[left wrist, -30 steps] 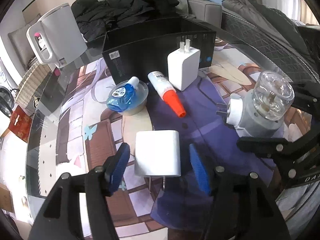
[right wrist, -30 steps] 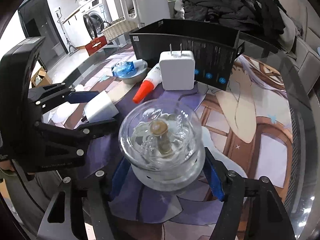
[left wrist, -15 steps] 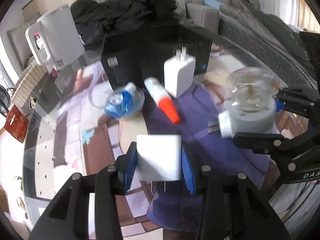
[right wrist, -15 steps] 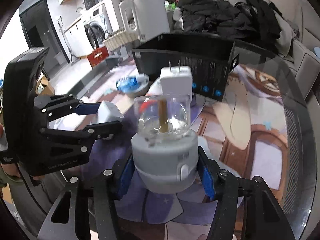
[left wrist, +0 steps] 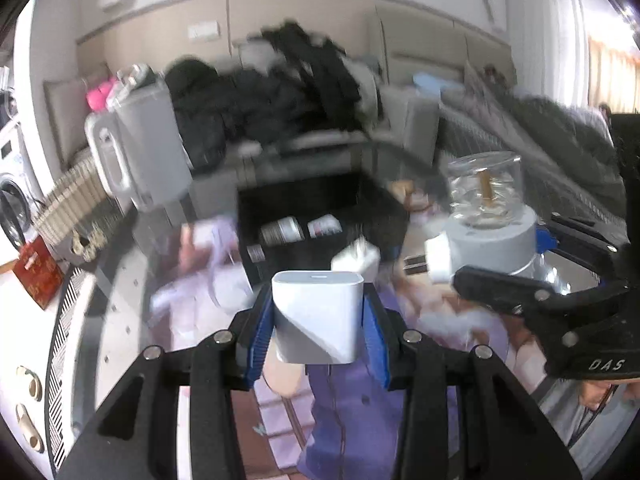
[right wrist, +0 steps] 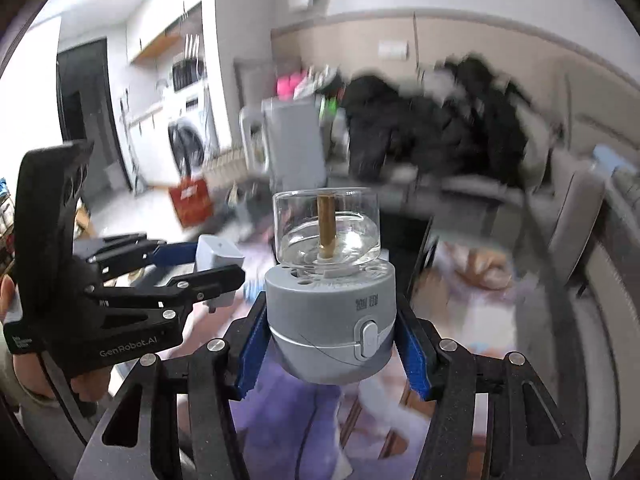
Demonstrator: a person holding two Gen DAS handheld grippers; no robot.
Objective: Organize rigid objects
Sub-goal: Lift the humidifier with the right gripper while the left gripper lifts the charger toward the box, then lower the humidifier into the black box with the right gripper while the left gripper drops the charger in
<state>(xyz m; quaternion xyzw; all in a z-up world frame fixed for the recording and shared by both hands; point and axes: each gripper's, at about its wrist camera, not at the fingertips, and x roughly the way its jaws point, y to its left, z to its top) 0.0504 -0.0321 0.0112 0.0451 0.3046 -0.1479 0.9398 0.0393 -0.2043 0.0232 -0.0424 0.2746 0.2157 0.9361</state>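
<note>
Both grippers loaded, lifted above the table.
Left gripper (left wrist: 318,330) fingers clamp a white charger (left wrist: 318,312); right gripper (right wrist: 330,354) fingers clamp a grey glass-domed plug-in device (right wrist: 330,312), near the black box (left wrist: 312,216).

This is a home, with a sofa (left wrist: 416,120) piled with dark clothes (left wrist: 280,92), a washing machine (right wrist: 188,148) and a white kettle (left wrist: 140,152).
</note>
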